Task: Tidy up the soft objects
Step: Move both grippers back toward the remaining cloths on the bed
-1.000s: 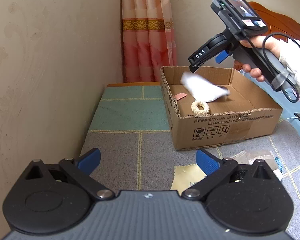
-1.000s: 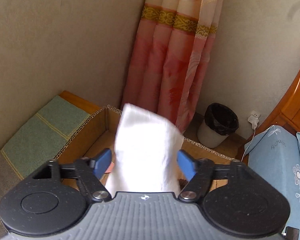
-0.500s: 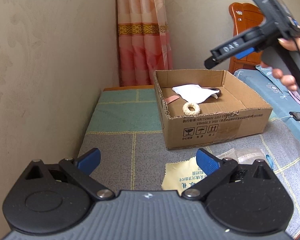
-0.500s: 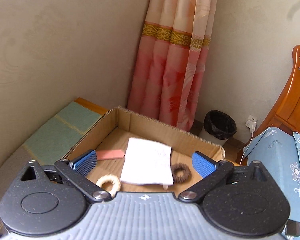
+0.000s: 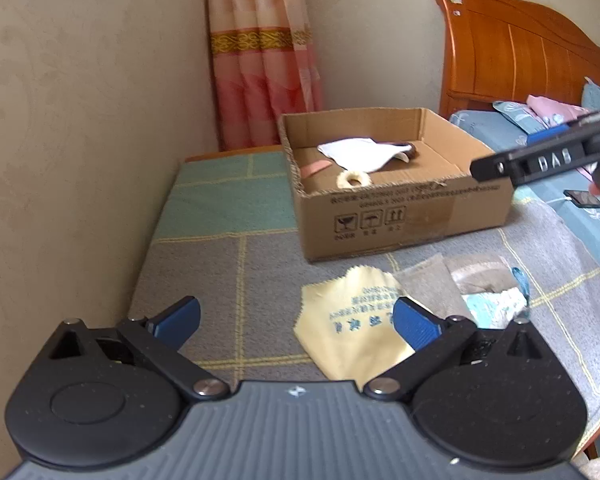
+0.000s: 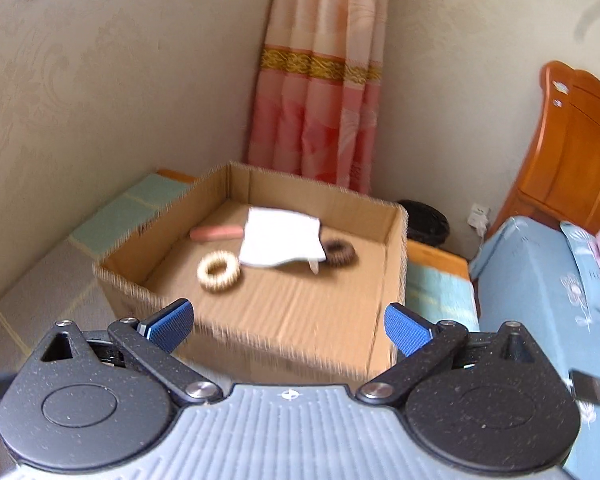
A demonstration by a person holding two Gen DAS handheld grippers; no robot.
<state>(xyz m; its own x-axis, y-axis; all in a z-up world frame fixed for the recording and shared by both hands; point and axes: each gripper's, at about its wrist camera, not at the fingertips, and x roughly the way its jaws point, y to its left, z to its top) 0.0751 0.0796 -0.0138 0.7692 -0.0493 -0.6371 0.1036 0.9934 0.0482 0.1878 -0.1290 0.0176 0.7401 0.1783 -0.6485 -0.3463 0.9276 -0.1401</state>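
A cardboard box (image 5: 404, 216) (image 6: 396, 248) stands on the grey checked cover. Inside lie a white cloth (image 5: 360, 151) (image 6: 282, 242), a cream hair ring (image 5: 353, 179) (image 6: 219, 271), a brown hair ring (image 6: 340, 253) and a pink piece (image 6: 216, 233). A yellow cloth (image 5: 352, 316), a grey-brown cloth (image 5: 432, 284) and a light blue cloth (image 5: 496, 306) lie in front of the box. My left gripper (image 5: 296, 318) is open and empty above the yellow cloth. My right gripper (image 6: 288, 320) is open and empty in front of the box; its finger shows in the left wrist view (image 5: 540, 162).
A wall runs along the left. A pink curtain (image 5: 264, 60) hangs behind the box. A wooden headboard (image 5: 520, 52) and blue bedding (image 6: 540, 300) are on the right. A black bin (image 6: 424, 220) stands behind the box. A phone (image 5: 582, 198) lies on the bed.
The right gripper opened and let the white cloth drop into the box, then pulled back and away to the right. The left gripper tilted down toward the yellow cloth.
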